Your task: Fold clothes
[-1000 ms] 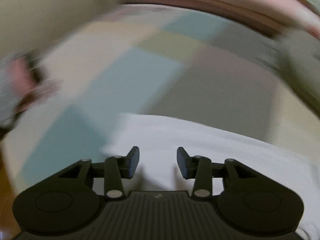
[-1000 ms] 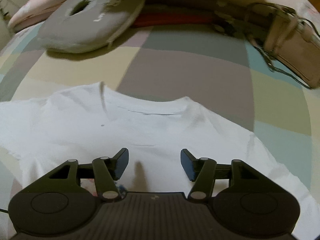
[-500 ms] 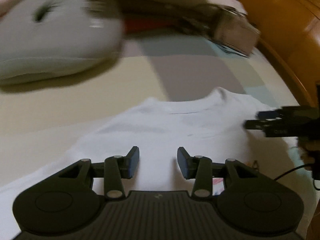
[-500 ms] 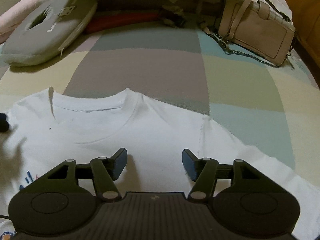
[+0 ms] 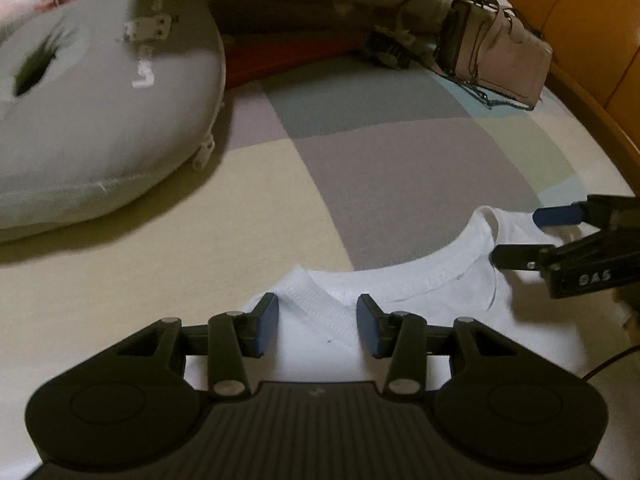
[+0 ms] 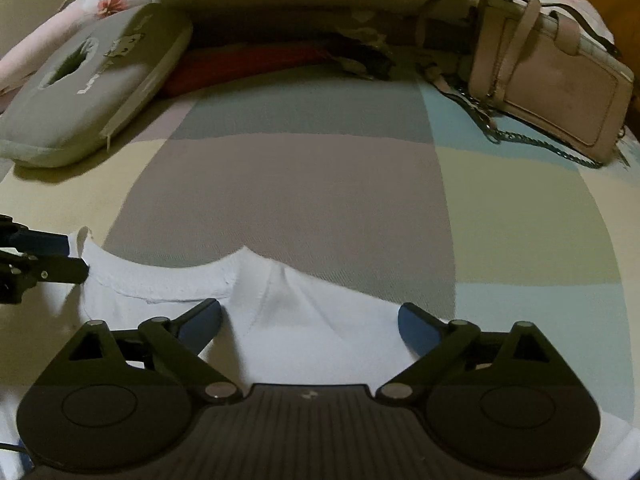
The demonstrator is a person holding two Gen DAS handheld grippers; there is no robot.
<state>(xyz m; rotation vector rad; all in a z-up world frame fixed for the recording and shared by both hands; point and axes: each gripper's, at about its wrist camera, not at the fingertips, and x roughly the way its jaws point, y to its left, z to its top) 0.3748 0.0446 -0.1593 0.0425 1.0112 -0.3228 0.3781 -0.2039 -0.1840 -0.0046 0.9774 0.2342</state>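
A white T-shirt (image 5: 420, 304) lies flat on the checked bedsheet (image 5: 400, 168), neckline towards the far side. My left gripper (image 5: 317, 322) is open low over the shirt, and the left end of the collar (image 5: 316, 300) lies between its fingers. My right gripper (image 6: 310, 314) is open wide over the right shoulder of the T-shirt (image 6: 296, 320), by the other end of the collar. Each gripper shows in the other's view: the right gripper (image 5: 516, 236) at the collar's right end, the left gripper (image 6: 76, 256) at the far left.
A grey cushion with a hole (image 5: 100, 112) (image 6: 88, 84) sits at the back left. A pink handbag with a chain (image 5: 504, 52) (image 6: 548, 88) lies at the back right. A red item (image 6: 248, 60) lies between them. A wooden bed frame (image 5: 584, 48) runs along the right.
Both grippers have moved forward to the neckline, one at each end of the collar. The right gripper's fingers have spread wider. The left view has swung round from the sheet to the shirt.
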